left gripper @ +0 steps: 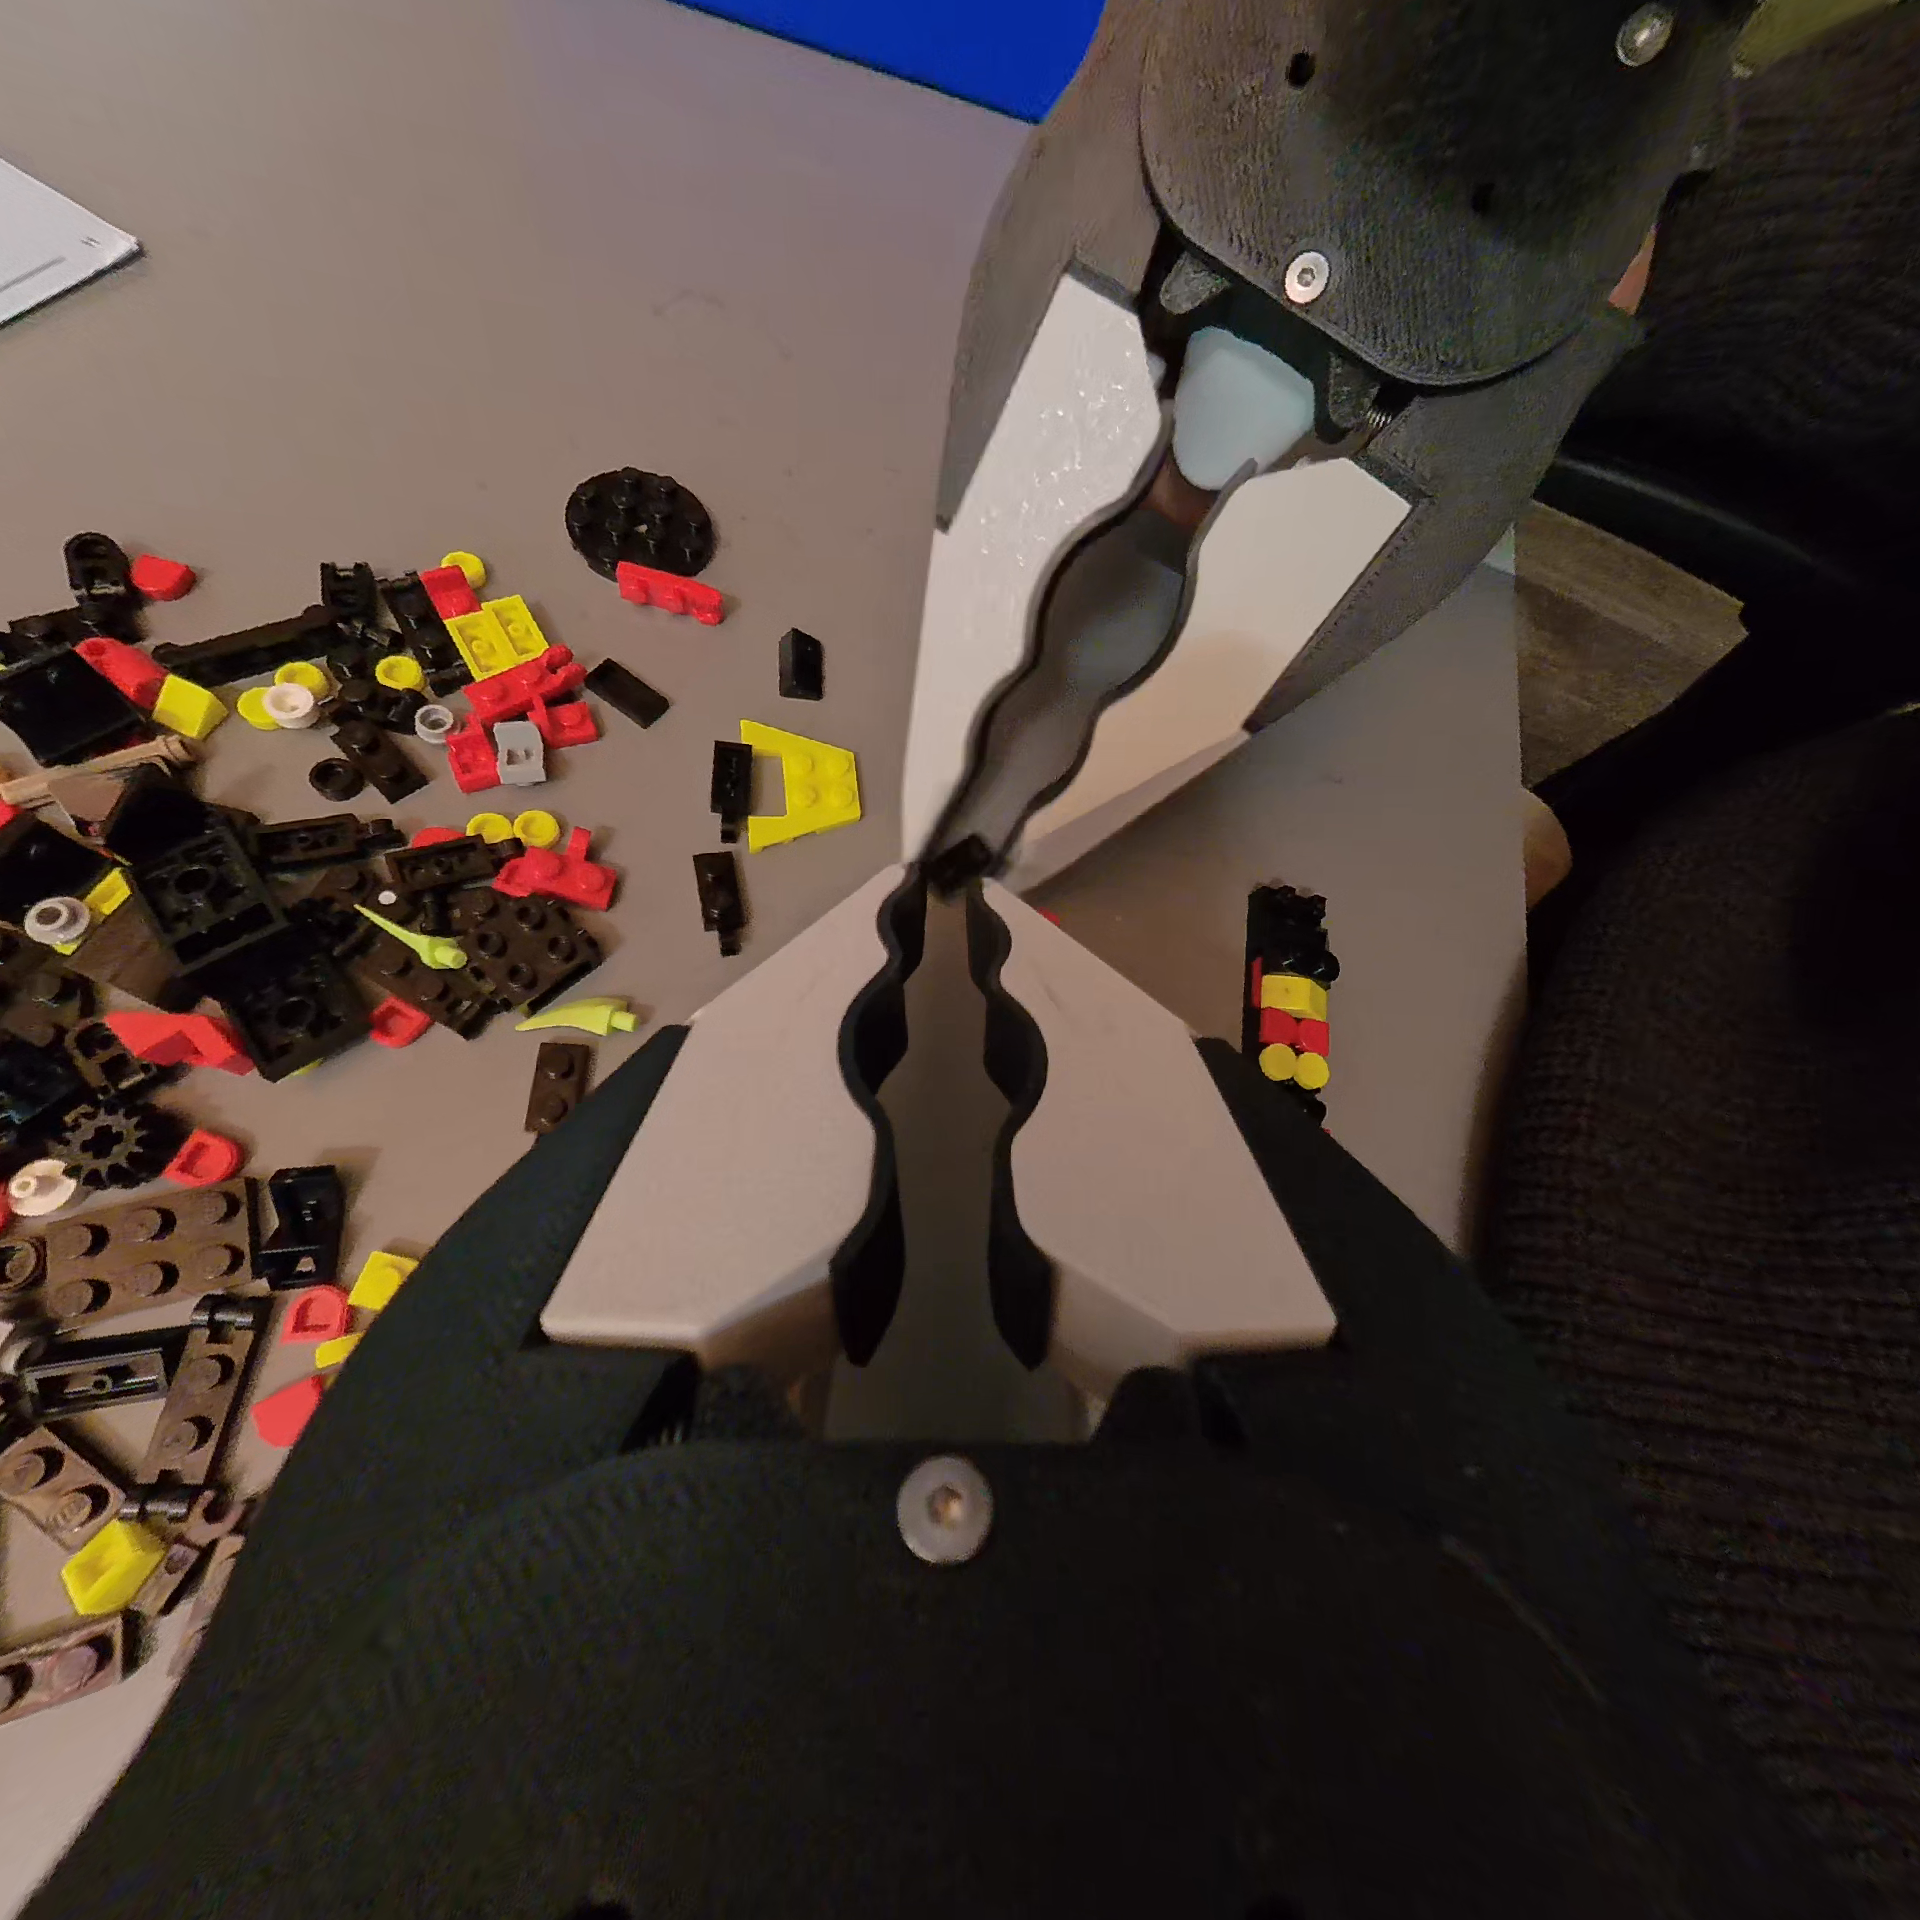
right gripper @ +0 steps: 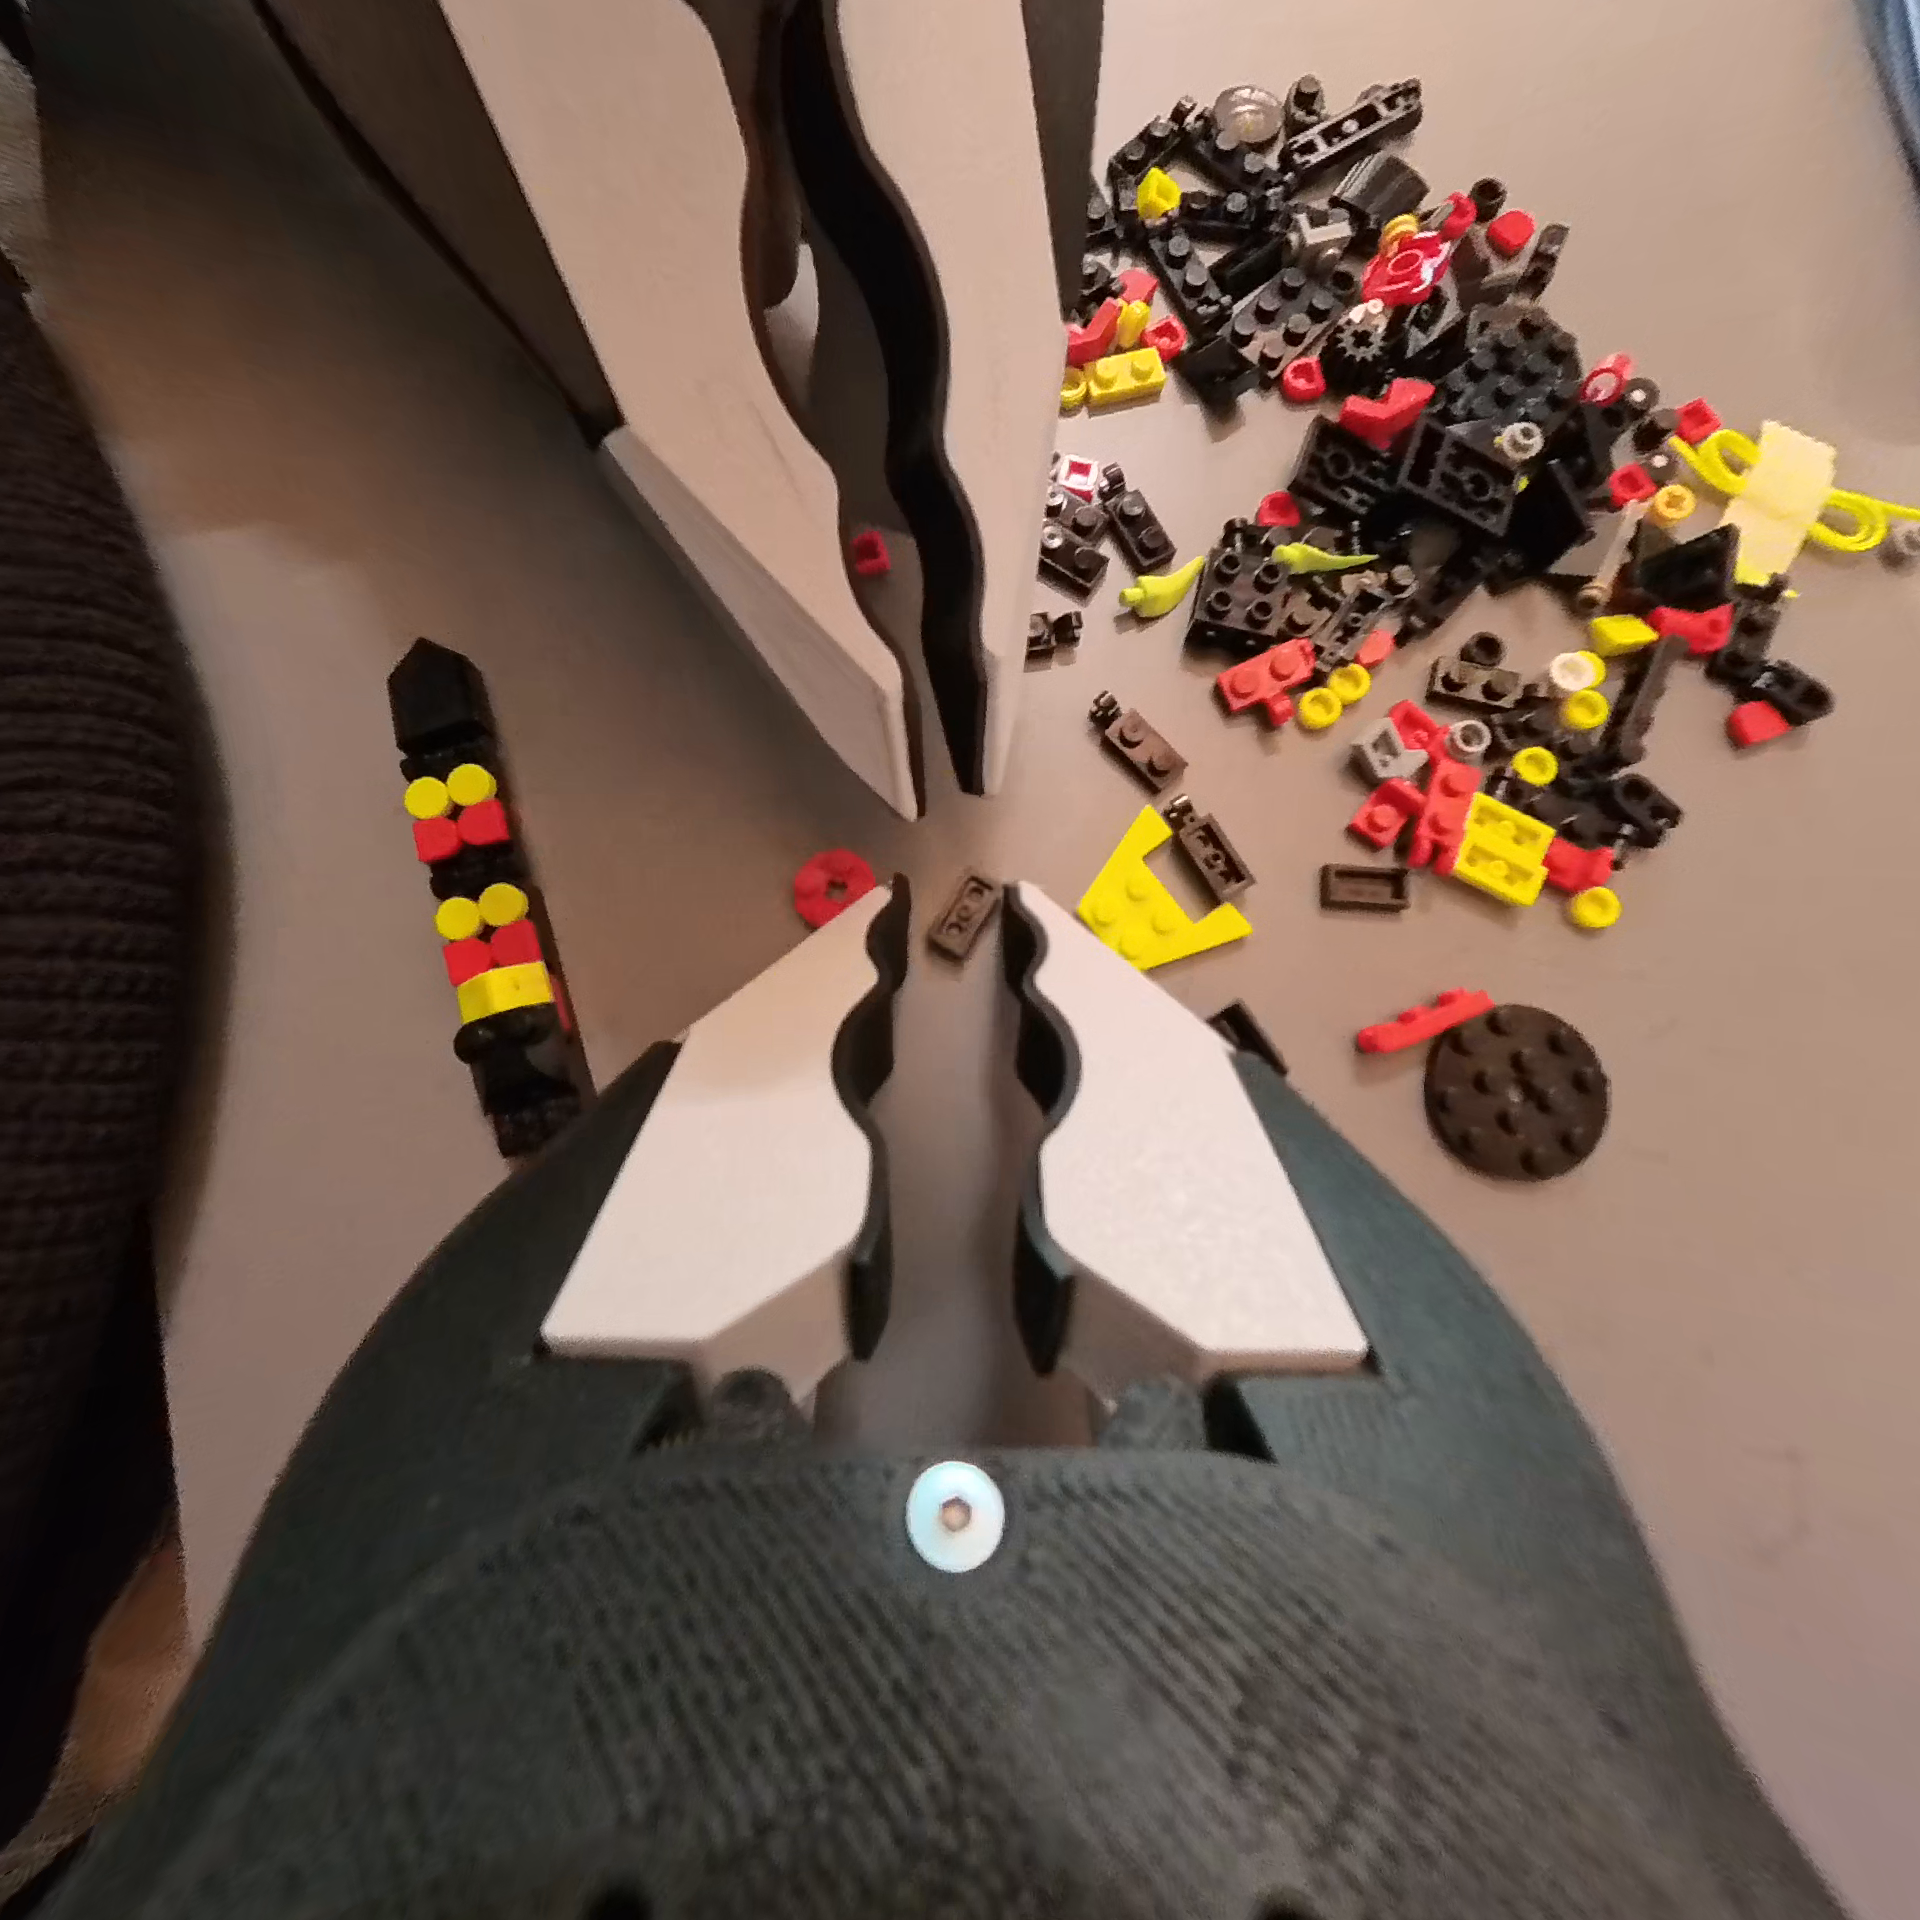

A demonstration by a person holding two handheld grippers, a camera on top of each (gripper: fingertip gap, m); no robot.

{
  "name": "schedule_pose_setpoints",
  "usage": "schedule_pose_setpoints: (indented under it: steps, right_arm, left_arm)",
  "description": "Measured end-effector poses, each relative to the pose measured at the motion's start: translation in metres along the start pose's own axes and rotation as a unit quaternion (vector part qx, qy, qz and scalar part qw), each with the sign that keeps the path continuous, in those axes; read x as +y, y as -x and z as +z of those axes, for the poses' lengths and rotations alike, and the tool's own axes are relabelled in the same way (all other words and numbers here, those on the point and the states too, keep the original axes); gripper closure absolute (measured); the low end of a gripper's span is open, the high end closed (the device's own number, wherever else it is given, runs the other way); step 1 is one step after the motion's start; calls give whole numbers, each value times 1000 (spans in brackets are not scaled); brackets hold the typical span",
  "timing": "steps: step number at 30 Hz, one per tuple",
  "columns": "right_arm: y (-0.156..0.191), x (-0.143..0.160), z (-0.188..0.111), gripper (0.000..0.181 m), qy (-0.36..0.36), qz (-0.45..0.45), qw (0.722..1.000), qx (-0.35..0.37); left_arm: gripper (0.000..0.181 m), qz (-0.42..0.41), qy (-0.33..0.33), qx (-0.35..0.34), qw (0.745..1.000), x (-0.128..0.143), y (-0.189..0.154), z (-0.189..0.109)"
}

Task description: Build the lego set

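Left wrist view
Left gripper (left gripper: 943,899): low in the frame, pointing away over the grey table (left gripper: 520,260); jaws a narrow gap apart, nothing between them.
Right gripper (left gripper: 961,850): comes in from the upper right, its tips meeting the left gripper's tips almost nose to nose.
Small black plate (left gripper: 958,864): sits right at the right gripper's tips; this view cannot show whether it is gripped.
Partly built strip (left gripper: 1288,997): black with red and yellow bands, lying flat on the table to the right of the left gripper, near the table edge.
Loose pile (left gripper: 312,831): black, red and yellow pieces spread over the left side.
Yellow wedge plate (left gripper: 805,779): just left of the gripper tips.
Black round plate (left gripper: 639,520): farther off, a red plate touching its near edge.
Sheet of paper (left gripper: 42,249): far left edge.

Right wrist view
Right gripper jaws: apart, straddling the small black plate, with a gap visible on each side of it.
Left gripper jaws: nearly together, nothing between them, tips just beyond the plate.
Red round piece (right gripper: 834,885): on the table, just beside the right gripper's left fingertip.
Partly built strip: left of both grippers, apart from them.
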State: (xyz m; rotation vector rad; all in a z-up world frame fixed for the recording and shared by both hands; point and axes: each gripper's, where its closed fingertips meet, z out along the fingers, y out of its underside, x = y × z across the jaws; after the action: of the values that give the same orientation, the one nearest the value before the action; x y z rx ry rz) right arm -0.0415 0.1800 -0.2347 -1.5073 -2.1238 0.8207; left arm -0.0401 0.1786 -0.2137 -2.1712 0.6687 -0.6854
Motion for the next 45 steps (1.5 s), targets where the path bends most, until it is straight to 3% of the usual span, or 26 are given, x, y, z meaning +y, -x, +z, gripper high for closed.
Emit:
schedule_pose_setpoints:
  steps: [2, 6, 12, 14, 19, 24, 29, 41, 43, 45]
  right_arm:
    - [-1, 1, -1, 174, 2, 1, 1000, 3]
    - [-2, -3, -7, 174, -13, 5, 1000, 6]
    - [1, -22, -25, 174, -96, 82, 991, -47]
    - [3, -30, -32, 174, -135, 148, 975, -96]
    - [7, -46, -56, 175, -216, 293, 897, -250]
    - [19, -51, -67, 175, -227, 333, 850, -340]
    - [31, -54, -68, 174, -218, 335, 835, -378]
    - [6, -55, -72, 172, -253, 367, 827, -342]
    - [-10, -55, -74, 169, -277, 363, 840, -292]
    - [-20, -52, -76, 168, -285, 312, 880, -218]
  left_arm:
    - [176, -1, -2, -3, 1000, -1, 1, -1]
    - [176, 1, -7, -4, 1000, -3, 2, -3]
    - [168, 56, -39, 7, 998, -13, -8, -7]
    - [164, 80, -60, -4, 995, -20, -10, -11]
    - [158, 124, -118, 4, 985, -37, -22, -23]
    - [160, 172, -152, 19, 973, -45, -40, -29]
    - [173, 184, -155, 29, 970, -45, -49, -28]
    - [177, 152, -145, -10, 978, -45, -30, -26]
    - [177, 118, -139, -21, 983, -44, -21, -24]
    - [177, 62, -139, -24, 988, -45, -12, -24]
